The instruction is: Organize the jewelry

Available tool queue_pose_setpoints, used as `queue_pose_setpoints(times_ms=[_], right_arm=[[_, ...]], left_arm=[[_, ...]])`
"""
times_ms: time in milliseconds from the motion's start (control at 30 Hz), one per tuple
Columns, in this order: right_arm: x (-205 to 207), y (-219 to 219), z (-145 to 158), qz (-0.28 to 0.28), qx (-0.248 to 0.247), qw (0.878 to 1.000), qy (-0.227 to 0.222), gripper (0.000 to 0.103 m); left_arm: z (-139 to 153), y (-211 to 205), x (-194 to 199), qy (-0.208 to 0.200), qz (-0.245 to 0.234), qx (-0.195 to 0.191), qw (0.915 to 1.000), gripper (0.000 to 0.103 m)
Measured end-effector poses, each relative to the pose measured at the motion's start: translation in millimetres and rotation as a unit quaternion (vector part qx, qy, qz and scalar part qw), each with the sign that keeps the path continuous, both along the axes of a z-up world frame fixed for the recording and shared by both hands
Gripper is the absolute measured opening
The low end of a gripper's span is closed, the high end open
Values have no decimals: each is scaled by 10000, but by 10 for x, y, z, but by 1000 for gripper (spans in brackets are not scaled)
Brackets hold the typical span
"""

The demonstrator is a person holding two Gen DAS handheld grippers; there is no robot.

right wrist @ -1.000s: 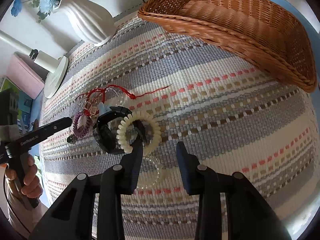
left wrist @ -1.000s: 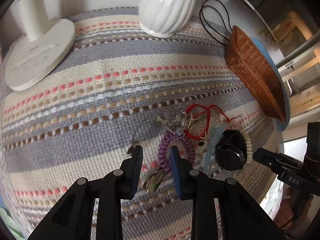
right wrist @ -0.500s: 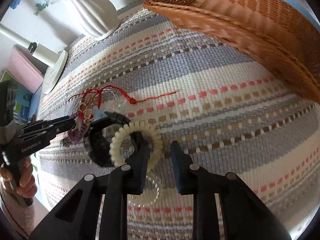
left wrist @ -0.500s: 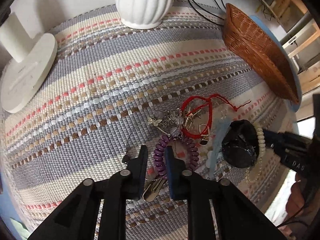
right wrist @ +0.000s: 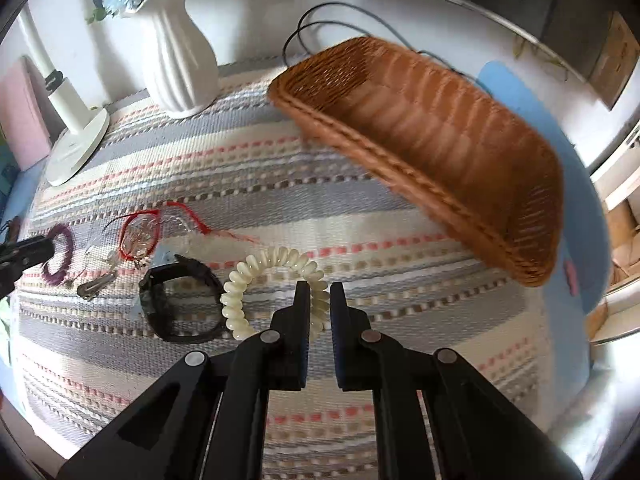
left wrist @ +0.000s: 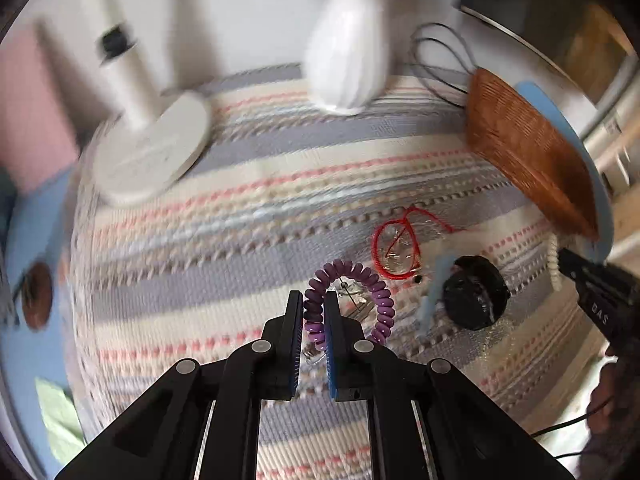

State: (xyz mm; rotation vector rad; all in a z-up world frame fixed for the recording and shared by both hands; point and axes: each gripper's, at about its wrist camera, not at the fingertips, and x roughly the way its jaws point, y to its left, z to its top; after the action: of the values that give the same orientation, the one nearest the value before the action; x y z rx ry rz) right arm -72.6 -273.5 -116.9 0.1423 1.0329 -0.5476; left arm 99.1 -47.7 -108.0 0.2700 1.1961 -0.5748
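My left gripper [left wrist: 313, 300] is shut on a purple coil hair tie [left wrist: 360, 276], which hangs lifted off the striped mat [left wrist: 240, 248]. My right gripper [right wrist: 320, 292] pinches a cream coil hair tie [right wrist: 256, 264]; its jaws are closing on the coil, which rises from the mat. A black watch [right wrist: 176, 304], a red cord bracelet [right wrist: 140, 236] and a metal hair clip [right wrist: 96, 286] lie on the mat between the grippers. The wicker basket [right wrist: 440, 128] stands at the back right. The left gripper [right wrist: 24, 250] with the purple tie [right wrist: 60, 254] shows at the far left of the right wrist view.
A white ribbed vase [right wrist: 180, 60] with blue flowers and a white lamp base [right wrist: 76, 148] stand at the back left. A black cable [right wrist: 320, 20] loops behind the basket. A pink box [right wrist: 24, 120] is at the far left.
Both grippers have shut on their coil ties and risen: the purple tie and the cream tie have come up off the mat. Both views have tilted up toward the wall.
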Motion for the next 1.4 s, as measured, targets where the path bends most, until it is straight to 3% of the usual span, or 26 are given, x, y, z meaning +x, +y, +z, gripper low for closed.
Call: queue_pose_setpoints(times_ms=[67, 133, 200, 433, 467, 567, 700, 733, 767, 867, 1000, 1100, 1200, 1300, 1333, 1400], right_arm=[[-24, -2, 29, -76, -86, 9999, 1, 12], [-78, -8, 69, -158, -294, 9994, 16, 12], [-99, 5, 102, -123, -423, 9990, 18, 12], [-117, 55, 254, 17, -311, 9994, -166, 12], [-124, 62, 282, 31, -294, 9994, -201, 12], [-180, 61, 366, 71, -280, 9992, -294, 12], [-217, 0, 329, 85, -223, 9995, -198, 12], [-210, -24, 308, 86, -198, 9996, -158, 12], [-212, -51, 289, 88, -171, 9997, -126, 12], [-212, -152, 250, 100, -126, 9999, -23, 12], [-215, -328, 251, 84, -107, 9999, 58, 12], [-223, -474, 229, 89, -1, 9999, 107, 12], [-233, -571, 225, 128, 112, 9998, 99, 12], [-222, -645, 215, 178, 179, 9996, 113, 12], [-218, -672, 206, 185, 213, 9995, 115, 12], [-209, -724, 186, 197, 314, 9993, 102, 12]], left_arm=[[20, 138, 43, 46, 283, -186, 9994, 10], [225, 240, -28, -276, 364, -336, 9984, 10], [448, 352, -109, -165, 327, -1059, 9937, 10], [535, 480, -103, 291, 228, -2283, 9729, 10], [557, 508, -110, 413, 197, -2511, 9669, 10], [481, 536, -41, 1080, 162, -3466, 9317, 10], [47, 317, 49, 1758, 289, -3671, 9130, 10], [-70, 242, 76, 1916, 313, -3743, 9068, 10], [-211, 127, 93, 2136, 294, -3907, 8949, 10], [-417, -249, 131, 2409, 264, -3901, 8883, 10], [-542, -713, 124, 2389, 116, -3750, 8956, 10], [-669, -988, 150, 2360, 101, -3244, 9159, 23], [-741, -1000, 123, 2521, 160, -3125, 9157, 32], [-676, -896, 64, 2361, 137, -2838, 9293, 39], [-643, -864, 66, 2271, 42, -2913, 9293, 39], [-546, -885, 101, 2056, -17, -2666, 9416, 39]])
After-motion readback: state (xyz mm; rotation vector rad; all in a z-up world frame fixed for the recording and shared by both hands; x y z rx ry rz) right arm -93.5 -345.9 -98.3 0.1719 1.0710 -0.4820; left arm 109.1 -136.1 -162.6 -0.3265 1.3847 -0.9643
